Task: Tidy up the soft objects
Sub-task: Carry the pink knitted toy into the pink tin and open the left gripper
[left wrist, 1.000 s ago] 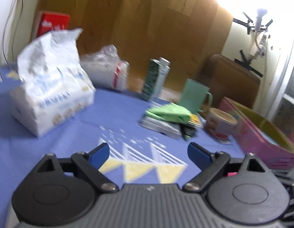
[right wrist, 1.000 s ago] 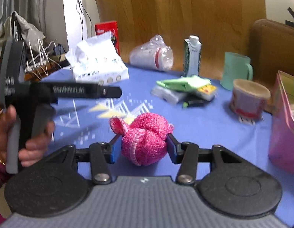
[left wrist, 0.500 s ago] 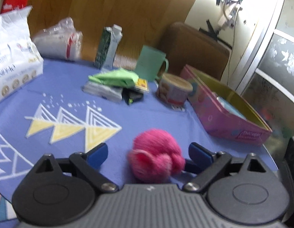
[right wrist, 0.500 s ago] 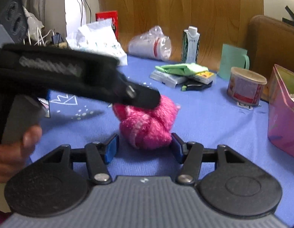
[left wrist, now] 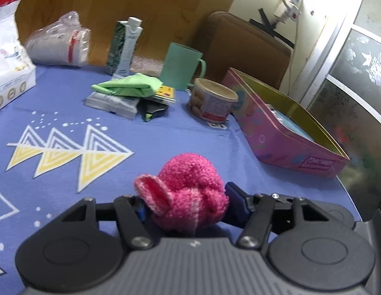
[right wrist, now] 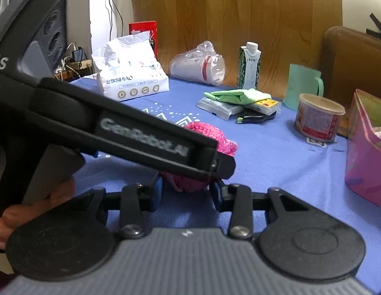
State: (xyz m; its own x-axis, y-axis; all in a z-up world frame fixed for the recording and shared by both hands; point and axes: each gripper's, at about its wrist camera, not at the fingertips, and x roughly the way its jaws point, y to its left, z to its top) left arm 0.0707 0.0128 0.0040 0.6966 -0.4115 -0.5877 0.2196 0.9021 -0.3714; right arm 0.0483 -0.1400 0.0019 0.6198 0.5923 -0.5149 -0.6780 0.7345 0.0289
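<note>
A pink knitted sock ball [left wrist: 188,191] rests on the blue tablecloth [left wrist: 166,142]. My left gripper [left wrist: 188,204] has it between its blue pads; the jaws are closing and both pads press into the wool. In the right wrist view the left gripper's near finger [right wrist: 146,137] crosses the picture and hides most of the sock ball [right wrist: 210,135]. My right gripper [right wrist: 186,190] straddles the ball's lower part, its jaws closing too, pads touching the wool. A folded green cloth [left wrist: 131,87] lies on packets farther back.
An open pink tin box [left wrist: 289,152] stands at the right table edge. A snack can [left wrist: 212,103], green mug [left wrist: 180,66], carton [left wrist: 125,49], bagged cups [left wrist: 60,46] and tissue pack [right wrist: 131,78] line the back. A hand [right wrist: 30,211] holds the left gripper's handle.
The left gripper swung right across the table to the sock ball and narrowed its jaws onto it. The right gripper stayed in place, widened a little, then narrowed on the ball again.
</note>
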